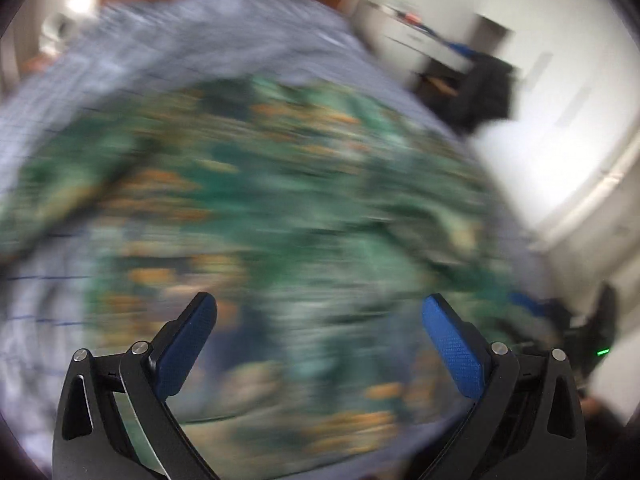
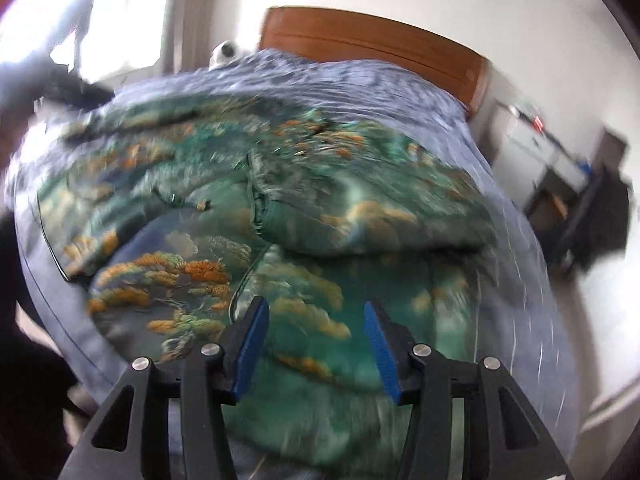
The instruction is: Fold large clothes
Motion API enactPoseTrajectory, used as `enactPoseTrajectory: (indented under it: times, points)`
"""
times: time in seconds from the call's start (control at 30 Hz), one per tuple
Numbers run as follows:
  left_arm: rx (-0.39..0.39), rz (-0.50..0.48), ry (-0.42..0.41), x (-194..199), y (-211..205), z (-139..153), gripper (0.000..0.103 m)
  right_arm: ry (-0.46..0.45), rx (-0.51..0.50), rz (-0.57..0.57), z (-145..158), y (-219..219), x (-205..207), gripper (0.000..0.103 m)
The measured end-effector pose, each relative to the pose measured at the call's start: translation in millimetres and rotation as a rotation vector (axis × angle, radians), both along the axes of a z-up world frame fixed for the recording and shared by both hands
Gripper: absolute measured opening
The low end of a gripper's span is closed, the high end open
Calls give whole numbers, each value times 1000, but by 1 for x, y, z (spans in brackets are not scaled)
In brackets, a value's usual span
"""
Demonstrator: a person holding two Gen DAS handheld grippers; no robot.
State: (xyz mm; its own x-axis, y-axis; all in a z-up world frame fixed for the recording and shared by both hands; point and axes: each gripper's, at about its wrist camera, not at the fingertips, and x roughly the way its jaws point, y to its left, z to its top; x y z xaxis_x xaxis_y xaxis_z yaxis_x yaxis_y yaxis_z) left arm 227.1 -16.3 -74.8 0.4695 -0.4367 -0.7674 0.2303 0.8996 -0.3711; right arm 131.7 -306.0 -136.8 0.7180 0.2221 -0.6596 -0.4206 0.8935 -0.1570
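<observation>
**A:** ok where are we with this one? nearest the cameras, the left tongs (image 1: 319, 312) are spread wide with nothing between the blue pads (image 1: 186, 344), just hanging over the cloth. the right tongs (image 2: 316, 318) are parted about halfway, also empty as far as i can see, pads clear of the fabric

**B:** yeah neither has a grip on anything. the garment (image 2: 280, 216) is that big green thing with the orange and teal print, lying on the bed (image 2: 516, 280) on top of the blue checked cover, filling most of the middle and reaching toward the foot edge nearest us

**A:** is it folded at all? left view is too smeared to tell

**B:** right view helps. looks like one part is already turned over onto the body, there's a doubled edge running across the middle. so i'd guess one fold is in, but it's still a wide lumpy shape, not a tidy stack

**A:** so more folds plus smoothing left. further back it's just cover up to the wooden headboard (image 2: 380, 46) at the head edge

**B:** yep, early-to-mid stage i'd say
</observation>
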Motion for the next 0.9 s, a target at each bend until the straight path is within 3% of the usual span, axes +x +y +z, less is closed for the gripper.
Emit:
enactPoseTrajectory:
  times: [0.07, 0.13, 0.3, 0.4, 0.43, 0.47, 0.5, 0.53, 0.57, 0.67, 0.9]
  points:
    - [-63, -92, 61, 23, -38, -13, 102, 1, 75, -58, 6, -13, -6, 51]
    - [-57, -122, 98, 42, -69, -25, 102, -8, 139, -105, 13, -23, -12, 51]
    - [-130, -92, 215, 83, -99, -54, 102, -47, 205, -135, 25, -29, -24, 51]
    - [-94, -46, 258, 94, -106, -69, 100, -53, 235, -133, 28, -31, -27, 51]
    - [-76, -29, 260, 95, -108, -70, 92, -52, 239, -129, 28, -31, -27, 51]
    - [-60, -16, 258, 95, -109, -71, 74, -53, 238, -126, 28, -30, -27, 51]
    - [-45, -7, 258, 96, -111, -71, 64, -55, 235, -125, 28, -30, -28, 51]
    - [-46, -4, 264, 97, -112, -72, 39, -58, 231, -124, 27, -30, -28, 51]
    - [-48, 0, 270, 98, -112, -72, 19, -59, 231, -125, 27, -31, -28, 51]
    - [-42, -5, 241, 101, -115, -61, 7, -57, 239, -131, 26, -35, -28, 51]
    - [40, -12, 84, 142, -108, -11, 6, -50, 251, -149, 33, -51, -15, 51]
